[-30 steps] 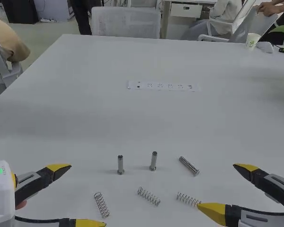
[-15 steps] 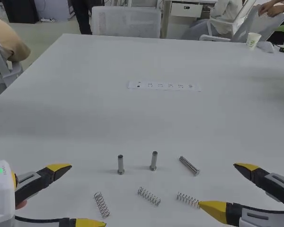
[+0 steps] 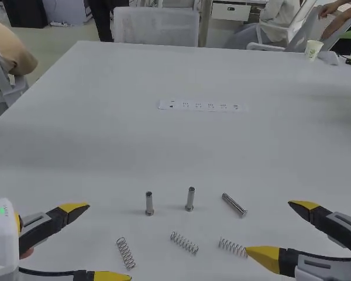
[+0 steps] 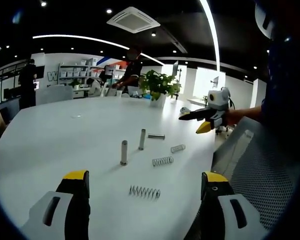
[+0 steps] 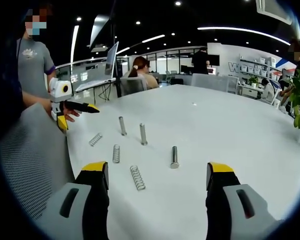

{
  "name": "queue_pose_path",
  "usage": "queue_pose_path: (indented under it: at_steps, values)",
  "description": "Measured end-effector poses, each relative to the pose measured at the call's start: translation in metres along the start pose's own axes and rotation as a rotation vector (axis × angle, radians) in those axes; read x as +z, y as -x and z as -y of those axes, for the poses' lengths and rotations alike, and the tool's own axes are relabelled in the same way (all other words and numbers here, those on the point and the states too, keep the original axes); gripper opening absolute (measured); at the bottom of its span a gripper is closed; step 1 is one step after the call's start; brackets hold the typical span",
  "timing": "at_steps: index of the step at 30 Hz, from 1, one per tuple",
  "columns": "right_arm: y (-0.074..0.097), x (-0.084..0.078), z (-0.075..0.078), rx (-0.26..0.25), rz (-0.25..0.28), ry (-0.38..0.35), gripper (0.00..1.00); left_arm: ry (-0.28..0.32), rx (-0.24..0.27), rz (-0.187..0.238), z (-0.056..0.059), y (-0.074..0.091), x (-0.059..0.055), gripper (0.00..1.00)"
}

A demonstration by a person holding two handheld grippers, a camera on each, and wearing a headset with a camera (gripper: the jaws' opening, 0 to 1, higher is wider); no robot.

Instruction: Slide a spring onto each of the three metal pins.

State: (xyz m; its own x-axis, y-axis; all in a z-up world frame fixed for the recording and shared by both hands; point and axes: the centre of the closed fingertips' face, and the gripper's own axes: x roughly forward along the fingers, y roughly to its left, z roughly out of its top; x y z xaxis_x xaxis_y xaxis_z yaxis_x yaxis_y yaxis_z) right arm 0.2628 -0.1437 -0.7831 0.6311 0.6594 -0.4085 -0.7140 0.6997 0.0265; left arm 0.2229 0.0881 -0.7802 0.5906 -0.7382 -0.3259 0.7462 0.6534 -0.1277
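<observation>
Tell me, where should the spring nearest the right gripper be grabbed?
Probably across its middle coils. The right spring lies flat on the table, so the open right gripper could come down from above, one jaw on each long side. That leaves both ends free.

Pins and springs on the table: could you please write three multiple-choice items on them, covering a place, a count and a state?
1. Where do the springs lie? A. On the pins' near side. B. Beyond the pins. C. On the pins.
2. How many pins stand upright? A. One. B. Two. C. Three.
3. How are the left claw and right claw? A. Both open, empty. B. Both shut on springs. C. One holds a pin.
Answers: 1 A, the springs lie in a nearer row; 2 B, the third pin lies flat; 3 A, both claws' tips stand apart around nothing.
</observation>
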Motion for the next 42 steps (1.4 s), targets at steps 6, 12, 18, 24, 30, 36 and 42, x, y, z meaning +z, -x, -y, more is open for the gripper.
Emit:
queue_pose_path:
  at_steps: [6,12,18,24,30,36,42]
  values:
    - [0.000,-0.001,0.002,-0.003,-0.018,0.003,0.80,0.000,-0.003,0.000,0.001,0.000,0.000,0.90]
    - [-0.004,0.001,0.005,-0.002,-0.028,0.011,0.79,-0.003,-0.003,-0.001,0.001,0.000,-0.001,0.89]
    - [-0.011,0.004,0.008,0.002,-0.052,0.044,0.78,-0.004,-0.006,-0.002,0.002,0.000,-0.001,0.89]
    - [-0.021,0.008,0.013,0.008,-0.073,0.057,0.77,-0.001,-0.006,-0.003,0.001,0.000,-0.002,0.89]
    - [-0.033,0.015,0.017,0.021,-0.104,0.071,0.74,-0.003,-0.006,-0.005,0.002,0.000,-0.002,0.89]
    - [-0.043,0.021,0.019,0.034,-0.132,0.086,0.71,-0.003,-0.006,-0.008,0.002,0.000,-0.002,0.89]
    - [-0.053,0.025,0.019,0.045,-0.162,0.100,0.67,-0.004,-0.006,-0.011,0.002,-0.001,-0.002,0.89]
